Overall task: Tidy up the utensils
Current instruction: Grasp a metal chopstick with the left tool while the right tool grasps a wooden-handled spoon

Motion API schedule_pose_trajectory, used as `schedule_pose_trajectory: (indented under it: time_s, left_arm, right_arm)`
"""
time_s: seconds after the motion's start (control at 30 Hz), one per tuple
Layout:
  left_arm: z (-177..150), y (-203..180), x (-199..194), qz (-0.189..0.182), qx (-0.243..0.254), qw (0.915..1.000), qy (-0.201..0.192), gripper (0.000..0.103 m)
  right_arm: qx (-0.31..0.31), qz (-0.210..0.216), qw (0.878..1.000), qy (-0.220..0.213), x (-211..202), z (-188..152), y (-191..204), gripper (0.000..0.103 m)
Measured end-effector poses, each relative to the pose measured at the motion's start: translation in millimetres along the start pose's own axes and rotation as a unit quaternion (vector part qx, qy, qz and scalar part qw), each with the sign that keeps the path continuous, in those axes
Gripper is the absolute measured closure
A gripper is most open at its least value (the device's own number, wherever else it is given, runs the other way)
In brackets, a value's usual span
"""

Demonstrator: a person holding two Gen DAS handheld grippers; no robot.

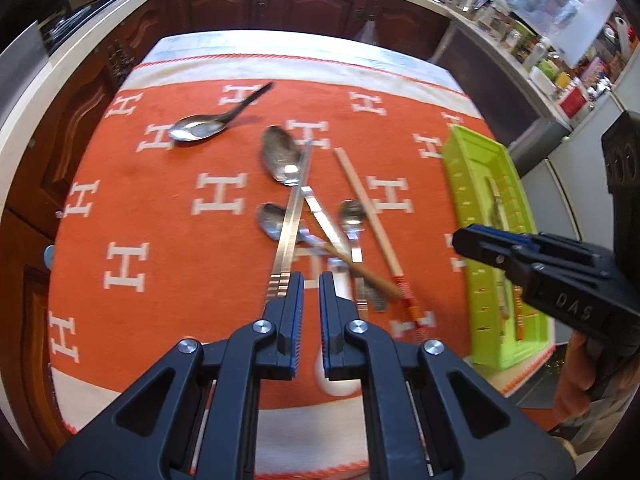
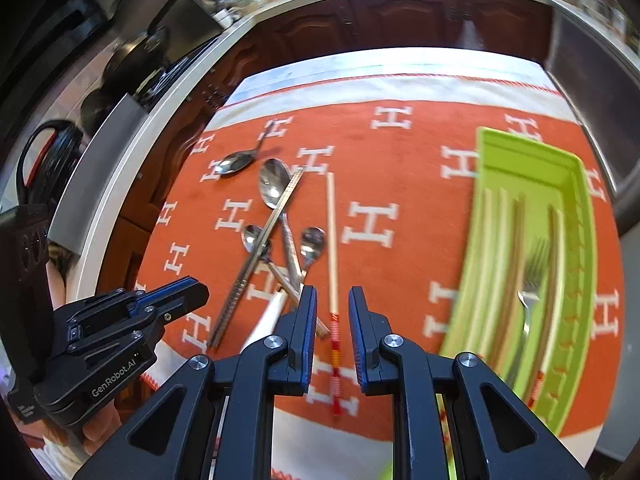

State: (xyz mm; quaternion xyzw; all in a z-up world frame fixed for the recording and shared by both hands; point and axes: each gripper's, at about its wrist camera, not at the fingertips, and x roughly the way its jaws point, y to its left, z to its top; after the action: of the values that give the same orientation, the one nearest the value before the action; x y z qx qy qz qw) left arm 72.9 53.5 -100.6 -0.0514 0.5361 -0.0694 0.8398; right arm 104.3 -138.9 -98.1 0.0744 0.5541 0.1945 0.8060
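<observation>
My left hand-held gripper (image 1: 311,280) hangs empty, nearly closed, over the spoons (image 1: 280,156); my right hand-held gripper (image 2: 333,294) narrowly apart, empty; green tray (image 2: 576,216) right.

Cloth (image 1: 168,200): orange, white H pattern, white border. Tray (image 2: 576,216): lime green. Spoons (image 1: 280,156): silver. Chopstick (image 2: 331,232): cream, red-and-white striped end.
</observation>
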Motion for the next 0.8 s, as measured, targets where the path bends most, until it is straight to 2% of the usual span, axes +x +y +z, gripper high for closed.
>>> schedule_pose_trajectory:
  time_s: [0.17, 0.4, 0.63, 0.8]
  left_arm:
    - [0, 24, 18, -0.003, -0.015, 0.9997, 0.019, 0.099]
    - [1, 36, 48, -0.024, -0.014, 0.9986, 0.044, 0.099]
    - [8, 34, 70, -0.032, -0.006, 0.9976, 0.061, 0.099]
    - [15, 34, 81, -0.04, -0.003, 0.997, 0.066, 0.099]
  right_arm:
    - [-0.024, 0.004, 0.999, 0.026, 32, 11, 15, 0.087]
    - [-0.092, 0.011, 0.994, 0.065, 76, 9, 45, 0.087]
    - [-0.125, 0.004, 0.989, 0.073, 108, 14, 56, 0.087]
    - [-0.145, 0.016, 0.987, 0.07, 117, 16, 60, 0.087]
